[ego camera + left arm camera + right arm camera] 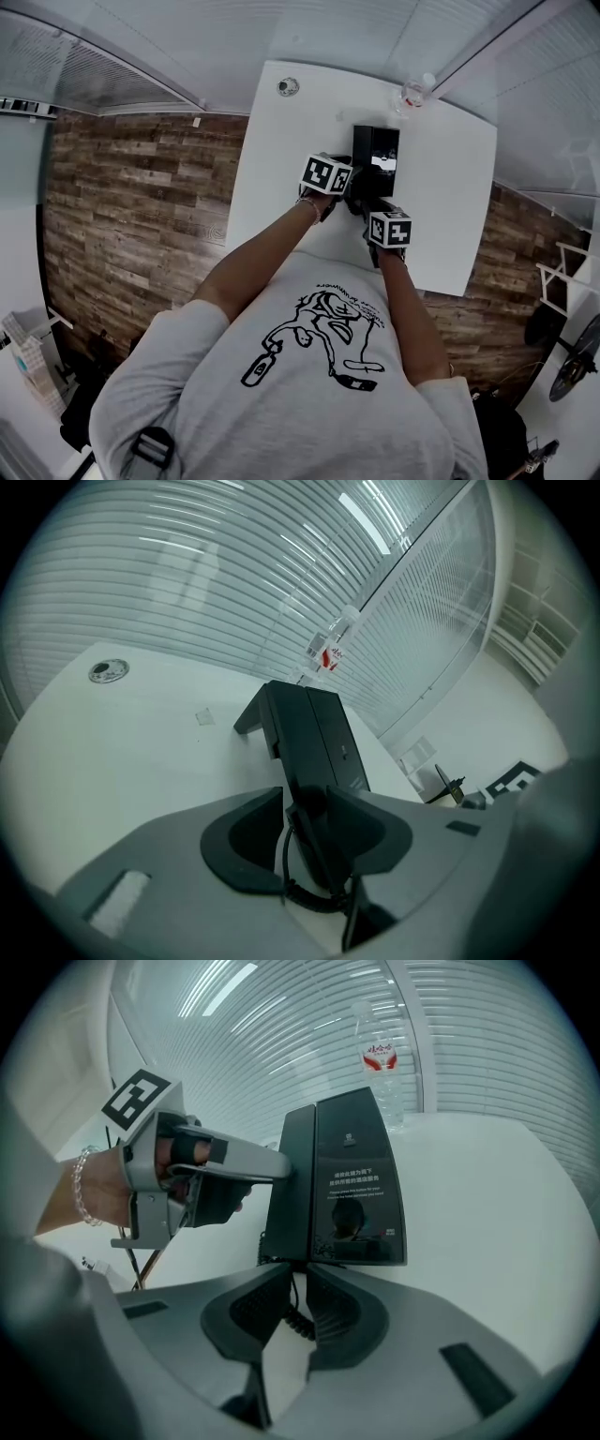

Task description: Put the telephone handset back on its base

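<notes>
A black telephone base [379, 155] stands tilted up on the white table [272, 150], its glossy face [361, 1176] towards me. The handset [298, 1185] lies along the base's left side, with a coiled cord [302, 1324] trailing from its near end. My left gripper [305, 832] reaches in from the left with the handset's near end [314, 841] between its jaws; a thin gap shows at the left pad. My right gripper [298, 1274] sits at the phone's near edge with its tips almost together. The cord shows through the slit; I cannot tell if it is pinched.
A clear water bottle [415, 92] with a red label stands behind the phone at the table's far edge. A small round fitting [288, 86] is set in the far left of the tabletop. Window blinds run behind the table, and a wood-plank floor lies on both sides.
</notes>
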